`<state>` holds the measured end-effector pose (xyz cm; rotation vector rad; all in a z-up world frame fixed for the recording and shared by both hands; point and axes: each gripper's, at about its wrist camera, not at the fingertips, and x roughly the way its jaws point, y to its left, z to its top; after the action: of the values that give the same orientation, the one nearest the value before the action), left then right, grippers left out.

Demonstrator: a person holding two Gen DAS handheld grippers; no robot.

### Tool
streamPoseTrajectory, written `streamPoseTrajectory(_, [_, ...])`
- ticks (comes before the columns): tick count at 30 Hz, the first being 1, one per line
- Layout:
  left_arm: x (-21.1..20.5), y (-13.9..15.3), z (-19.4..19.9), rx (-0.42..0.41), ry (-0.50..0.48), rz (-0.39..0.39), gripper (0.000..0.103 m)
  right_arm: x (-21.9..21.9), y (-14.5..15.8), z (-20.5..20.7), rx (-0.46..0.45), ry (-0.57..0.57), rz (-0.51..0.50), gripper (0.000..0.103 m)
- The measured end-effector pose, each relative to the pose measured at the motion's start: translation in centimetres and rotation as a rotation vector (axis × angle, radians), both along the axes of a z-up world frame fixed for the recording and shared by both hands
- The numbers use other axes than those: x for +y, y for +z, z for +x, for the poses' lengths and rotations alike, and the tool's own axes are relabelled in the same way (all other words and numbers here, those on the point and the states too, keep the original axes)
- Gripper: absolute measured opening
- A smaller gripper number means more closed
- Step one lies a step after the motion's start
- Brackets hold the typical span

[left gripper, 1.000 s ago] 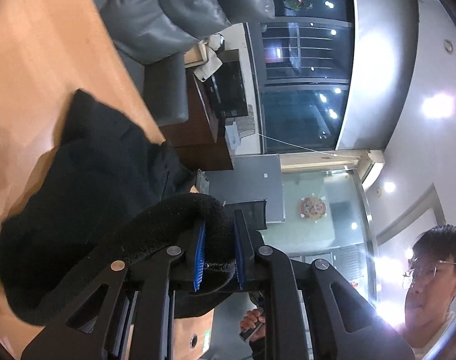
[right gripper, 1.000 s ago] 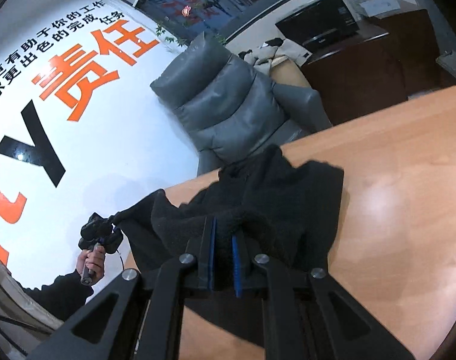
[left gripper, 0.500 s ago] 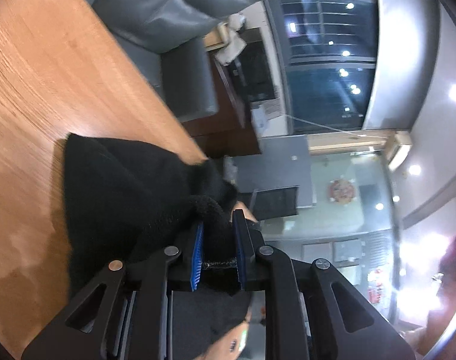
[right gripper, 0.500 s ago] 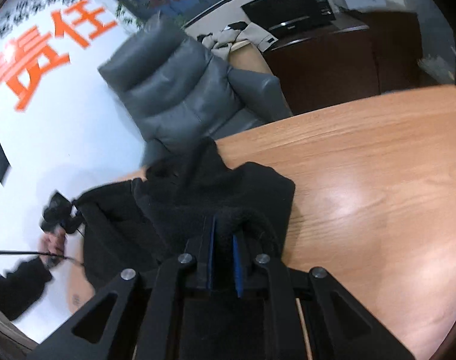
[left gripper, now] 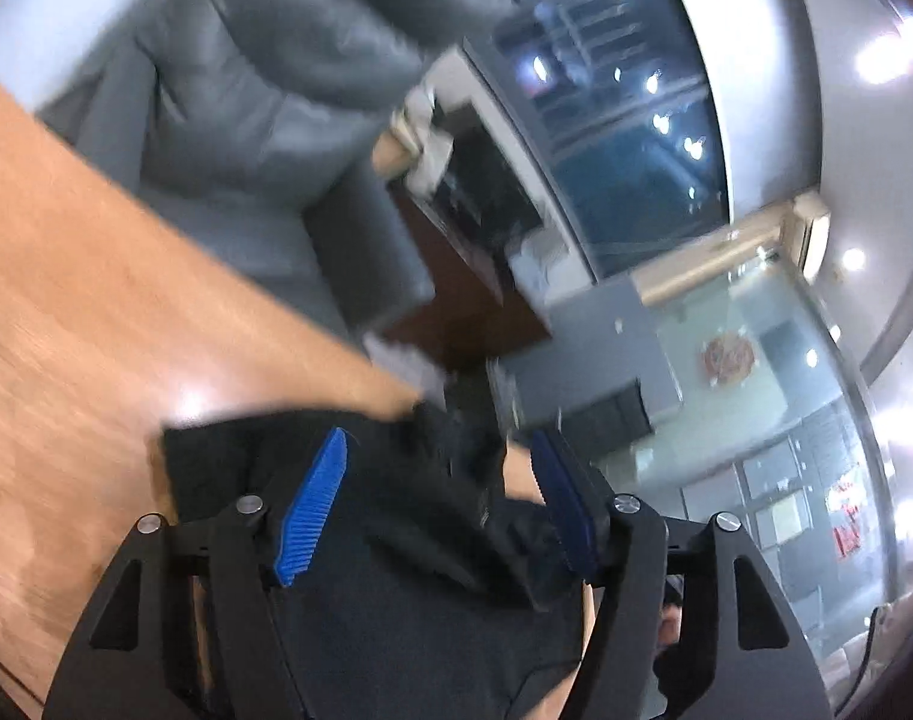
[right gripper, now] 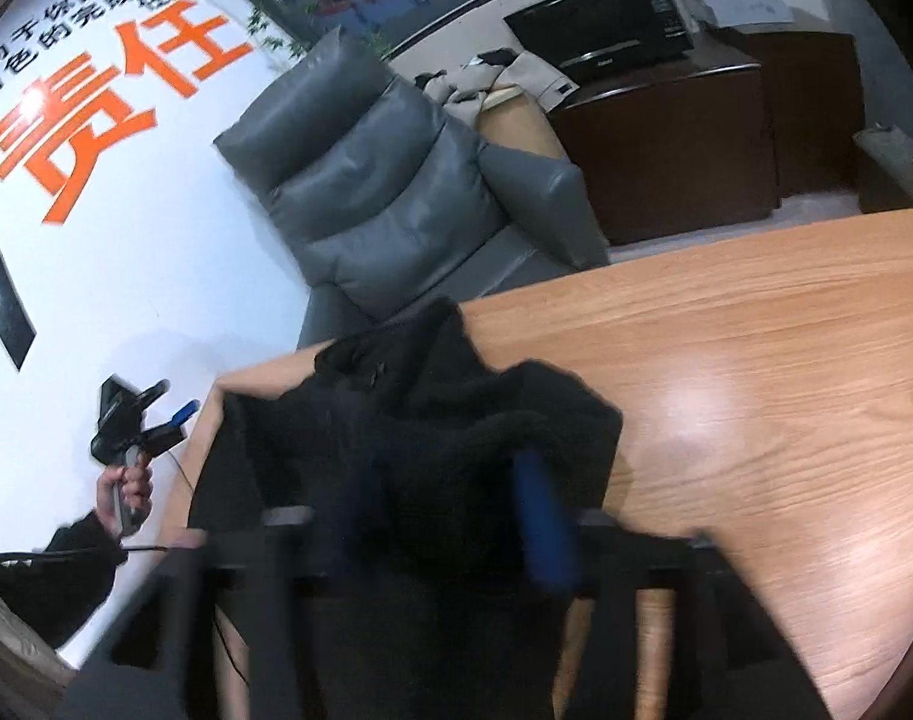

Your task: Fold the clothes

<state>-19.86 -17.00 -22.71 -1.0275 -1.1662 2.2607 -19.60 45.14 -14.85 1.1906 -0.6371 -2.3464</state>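
- I'm looking at an office, going by the furniture.
- Wooden table [right gripper: 756,360] in front of me, a grey padded leather armchair [right gripper: 384,192] right behind it.
- Big orange Chinese slogan lettering [right gripper: 114,90] across the white wall.
- Dark wood cabinet [right gripper: 666,156] with a black appliance [right gripper: 600,30] on top.
- Glass partition wall [left gripper: 756,420], ceiling spotlights overhead.

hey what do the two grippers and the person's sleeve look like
Both grippers are black frames with cut-out arms, silver screws and ribbed blue pads. The left gripper and right gripper match. In the right view, a hand grips a handle; black sleeve, thin dark cable.
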Motion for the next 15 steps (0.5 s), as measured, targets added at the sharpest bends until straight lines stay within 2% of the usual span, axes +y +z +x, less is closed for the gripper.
streamPoseTrajectory(1, [-0.3,0.2,0.0,-0.012,0.011,-0.010,0.065,0.5,0.2,-0.1,0.017,-0.038,-0.010,0.099])
streamPoseTrajectory(3, [0.2,0.7,-0.1,-0.010,-0.021,-0.036,0.065,2.0,0.9,-0.3,0.038,-0.109,-0.052,0.099])
streamPoseTrajectory(5, [2.2,1.3,-0.1,0.010,-0.107,-0.075,0.065,3.5,1.8,-0.2,0.060,-0.173,-0.068,0.099])
streamPoseTrajectory(6, [3.8,1.4,-0.2,0.017,-0.177,-0.101,0.066,3.0,2.8,0.0,0.091,-0.153,-0.007,0.099])
streamPoseTrajectory(8, [7.3,1.1,-0.4,0.026,-0.327,-0.151,0.068,0.6,3.9,0.3,0.135,-0.032,0.140,0.099])
streamPoseTrajectory(9, [9.1,0.6,-0.6,0.020,-0.396,-0.188,0.068,-1.6,3.9,0.3,0.137,0.075,0.223,0.099])
streamPoseTrajectory(11, [12.5,-1.3,-1.4,-0.021,-0.517,-0.287,0.068,-5.8,2.5,0.1,0.108,0.266,0.268,0.099])
streamPoseTrajectory(13, [14.0,-3.9,-2.6,-0.089,-0.542,-0.340,0.068,-9.9,0.9,-0.1,0.078,0.451,0.312,0.099])
streamPoseTrajectory(15, [13.6,-6.1,-3.9,-0.140,-0.520,-0.338,0.059,-12.1,-1.7,-1.5,0.059,0.484,0.355,0.098])
